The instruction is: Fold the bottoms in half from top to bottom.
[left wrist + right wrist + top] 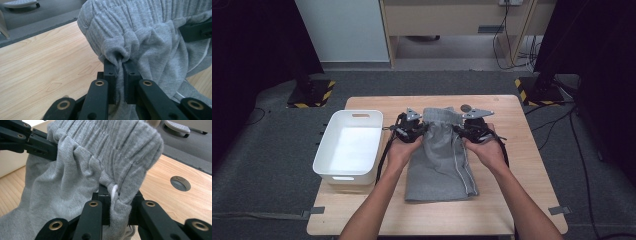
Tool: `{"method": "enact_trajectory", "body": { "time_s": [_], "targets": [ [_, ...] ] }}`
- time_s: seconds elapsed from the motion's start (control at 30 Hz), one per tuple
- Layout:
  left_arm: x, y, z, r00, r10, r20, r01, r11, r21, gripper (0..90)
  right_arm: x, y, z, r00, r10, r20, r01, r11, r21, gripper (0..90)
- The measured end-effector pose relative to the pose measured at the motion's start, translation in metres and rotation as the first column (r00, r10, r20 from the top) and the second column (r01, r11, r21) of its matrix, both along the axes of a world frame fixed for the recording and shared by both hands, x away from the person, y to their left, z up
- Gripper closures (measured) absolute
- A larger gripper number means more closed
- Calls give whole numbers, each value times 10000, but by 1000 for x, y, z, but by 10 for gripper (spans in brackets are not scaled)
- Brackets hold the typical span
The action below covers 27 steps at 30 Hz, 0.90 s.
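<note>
Grey ribbed shorts (441,155) with white side piping, lying on desk (362,210) beside white bin (348,147); gathered waistband pinched by left gripper (119,65) fingers and right gripper (115,192) fingers.

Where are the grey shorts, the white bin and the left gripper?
grey shorts (439,165): high view, flat lower fabric.
white bin (323,159): high view, left rim.
left gripper (120,65): left gripper view, between its jaw tips, clamped on the waistband.

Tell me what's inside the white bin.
The white bin shows a bare white floor with nothing lying on it. Its near wall hides the strip of floor just behind it.
</note>
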<state>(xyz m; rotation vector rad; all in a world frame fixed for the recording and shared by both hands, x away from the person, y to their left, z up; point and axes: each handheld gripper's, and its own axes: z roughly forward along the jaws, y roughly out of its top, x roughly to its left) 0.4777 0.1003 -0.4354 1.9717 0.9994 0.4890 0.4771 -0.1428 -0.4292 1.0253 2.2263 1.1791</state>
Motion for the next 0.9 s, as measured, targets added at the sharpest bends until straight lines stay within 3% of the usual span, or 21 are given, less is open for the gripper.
{"method": "enact_trajectory", "body": {
  "time_s": [0.33, 0.57, 0.9],
  "targets": [
    [1, 1, 1, 10000, -26, 45, 26, 10000, -26, 832, 1, -1, 0, 10000, -71, -52, 72, 9998, 160, 787],
    [10, 5, 12, 9999, 130, 91, -129, 9998, -118, 832, 12, 4, 13, 9998, -192, -27, 193, 9995, 263, 787],
    [14, 12, 37, 9978, 263, 609, -243, 9992, -331, 831, 20, 11, 38, 9987, -274, 431, 256, 9988, 427, 786]
  ]
}}
